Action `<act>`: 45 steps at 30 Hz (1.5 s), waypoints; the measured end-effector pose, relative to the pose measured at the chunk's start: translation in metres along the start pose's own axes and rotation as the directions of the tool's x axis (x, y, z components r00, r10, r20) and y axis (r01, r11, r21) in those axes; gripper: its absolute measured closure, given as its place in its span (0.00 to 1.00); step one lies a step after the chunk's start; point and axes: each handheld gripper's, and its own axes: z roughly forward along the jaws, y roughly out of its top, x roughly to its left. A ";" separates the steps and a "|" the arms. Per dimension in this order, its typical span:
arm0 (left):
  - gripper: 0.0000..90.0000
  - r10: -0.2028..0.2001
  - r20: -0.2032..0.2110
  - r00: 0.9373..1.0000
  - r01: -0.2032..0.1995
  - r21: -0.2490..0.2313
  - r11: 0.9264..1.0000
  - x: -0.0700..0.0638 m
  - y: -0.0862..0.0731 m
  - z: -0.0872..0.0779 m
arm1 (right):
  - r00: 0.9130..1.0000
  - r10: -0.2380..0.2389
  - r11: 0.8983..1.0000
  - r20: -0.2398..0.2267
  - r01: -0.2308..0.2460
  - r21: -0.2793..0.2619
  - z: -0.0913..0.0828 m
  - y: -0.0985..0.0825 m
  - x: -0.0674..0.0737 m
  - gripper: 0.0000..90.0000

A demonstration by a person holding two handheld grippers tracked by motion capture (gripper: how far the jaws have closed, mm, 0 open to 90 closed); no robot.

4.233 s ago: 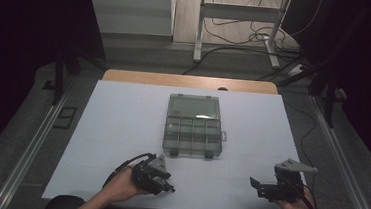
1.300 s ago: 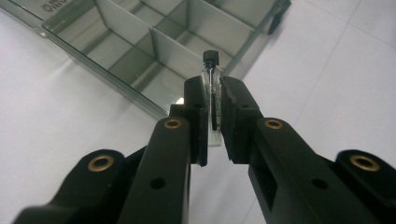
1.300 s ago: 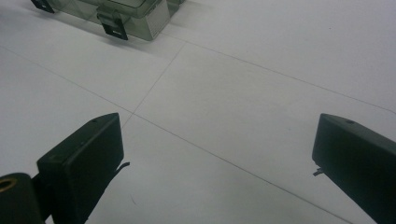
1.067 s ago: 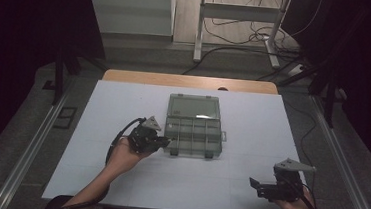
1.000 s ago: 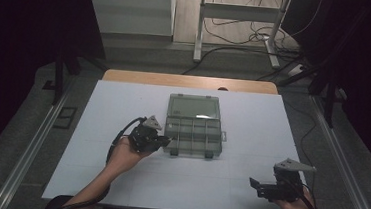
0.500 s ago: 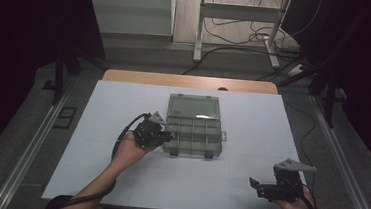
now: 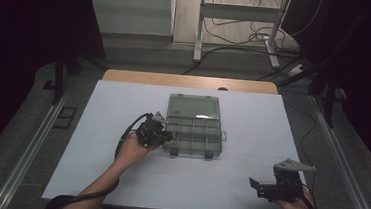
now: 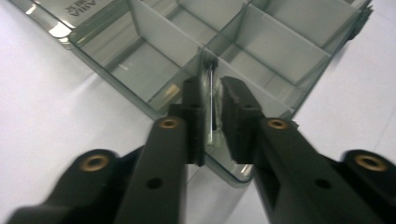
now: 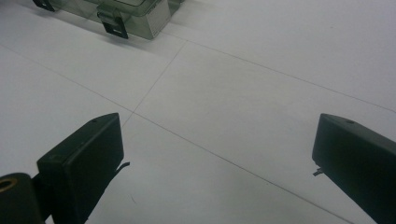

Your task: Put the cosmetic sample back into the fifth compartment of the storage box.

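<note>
White table (image 7: 118, 169), left gripper (image 8: 212, 100) straddling organizer box (image 7: 194, 128) wall, pad contact unclear, right gripper (image 9: 217, 154) open

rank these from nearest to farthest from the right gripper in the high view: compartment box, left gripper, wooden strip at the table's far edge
1. compartment box, mid-table, up and left of the right gripper.
2. left gripper, at the box's left wall, slightly farther over.
3. wooden strip, along the table's far edge, farthest.
</note>
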 end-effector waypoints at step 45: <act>0.23 -0.016 0.015 1.000 0.018 -0.114 0.993 0.001 -0.007 -0.027 | 1.000 -0.010 1.000 -0.007 0.010 -0.005 -0.001 0.000 0.001 0.03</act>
